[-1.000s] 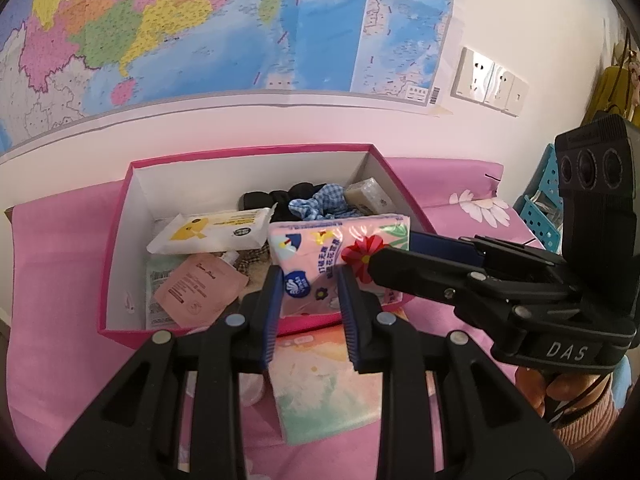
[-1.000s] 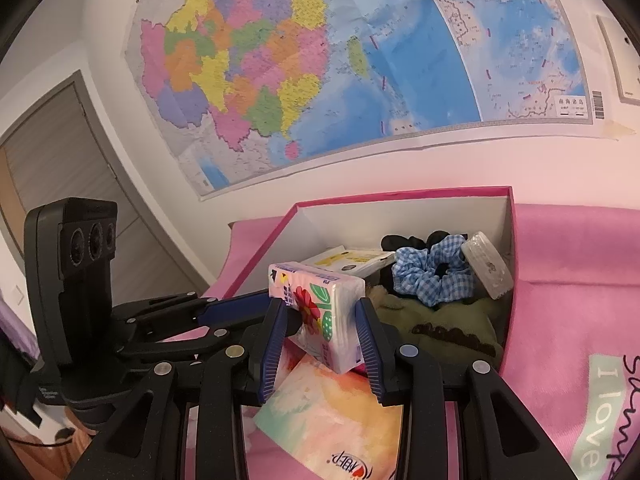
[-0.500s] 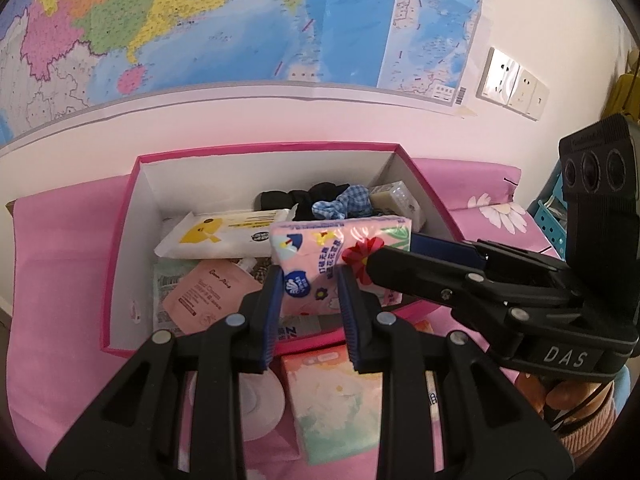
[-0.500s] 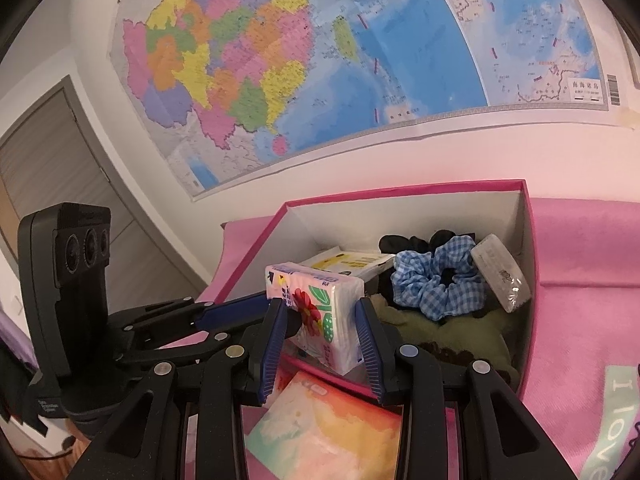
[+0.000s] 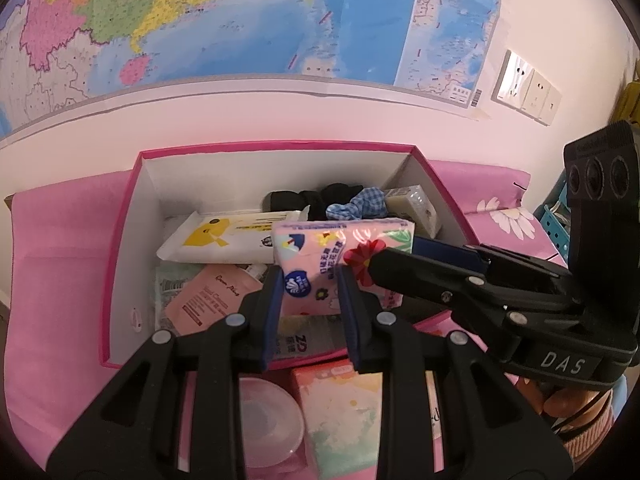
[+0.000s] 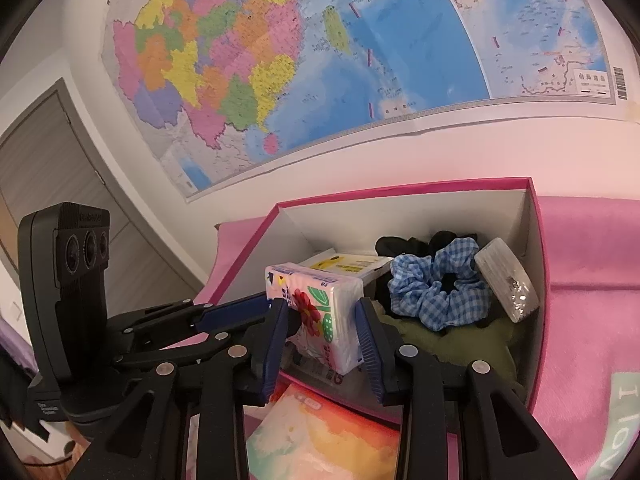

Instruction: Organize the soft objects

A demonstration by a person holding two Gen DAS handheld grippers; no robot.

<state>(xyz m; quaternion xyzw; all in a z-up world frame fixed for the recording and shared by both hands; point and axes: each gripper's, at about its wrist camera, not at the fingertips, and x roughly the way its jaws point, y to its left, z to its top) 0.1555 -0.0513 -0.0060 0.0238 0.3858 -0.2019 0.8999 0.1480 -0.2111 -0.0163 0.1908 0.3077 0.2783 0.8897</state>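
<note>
Bottom of the left wrist frame: we see our left gripper clenched on the near end of the floral tissue pack, blue pads pressing both sides. Our right gripper comes in from the right of that frame and clamps the same pack at its other end; in the right wrist frame its pads squeeze the pack's short face with the red flower print. So both tongs grasp one pack, held in the air over the front part of the pink box, centre of frame.

Under the grippers, at bottom centre, a pastel tissue pack lies on the pink cloth, with a clear round lid just left of it.

Inside the box, lower left: a pink sachet. Behind it a white wipes pack with yellow print. Right wrist frame shows an olive cloth in the box's right half, a blue gingham scrunchie on it, black fabric behind, and a wrapped white bar leaning on the right wall.

Far: a wall map across the top, sockets upper right, grey door at left of the right wrist frame.
</note>
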